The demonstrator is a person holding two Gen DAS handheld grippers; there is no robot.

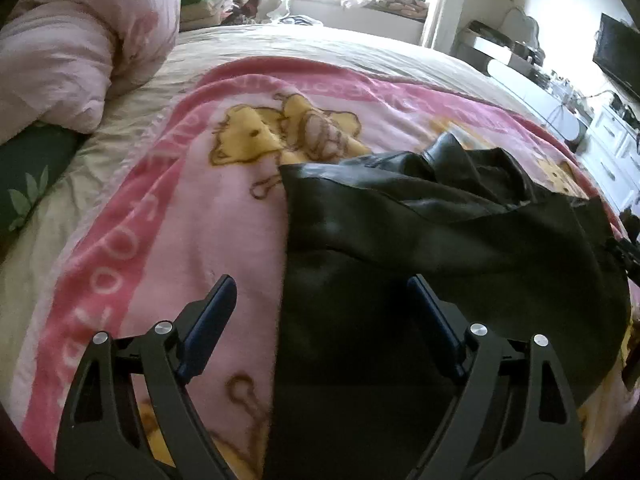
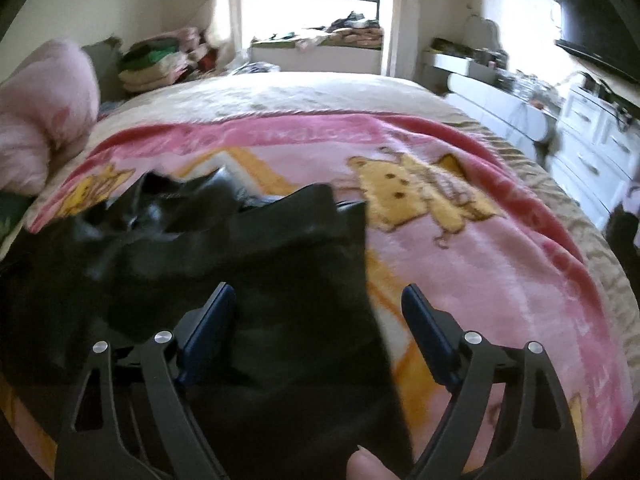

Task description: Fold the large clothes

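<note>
A large black leather-like garment [image 1: 420, 240] lies partly folded on a pink bear-print blanket [image 1: 192, 208] on the bed. My left gripper [image 1: 322, 280] is open and empty, hovering over the garment's left edge. In the right wrist view the same garment [image 2: 248, 272] fills the lower left, with its right edge running down the middle. My right gripper [image 2: 318, 290] is open and empty above that right edge, over the blanket [image 2: 480, 264]. A fingertip [image 2: 368, 466] shows at the bottom edge.
A rolled pink quilt [image 1: 68, 52] lies at the bed's left. Stacked clothes [image 2: 156, 60] sit by the window. White drawers [image 2: 592, 148] and a wall television [image 2: 596, 44] stand at the right of the bed.
</note>
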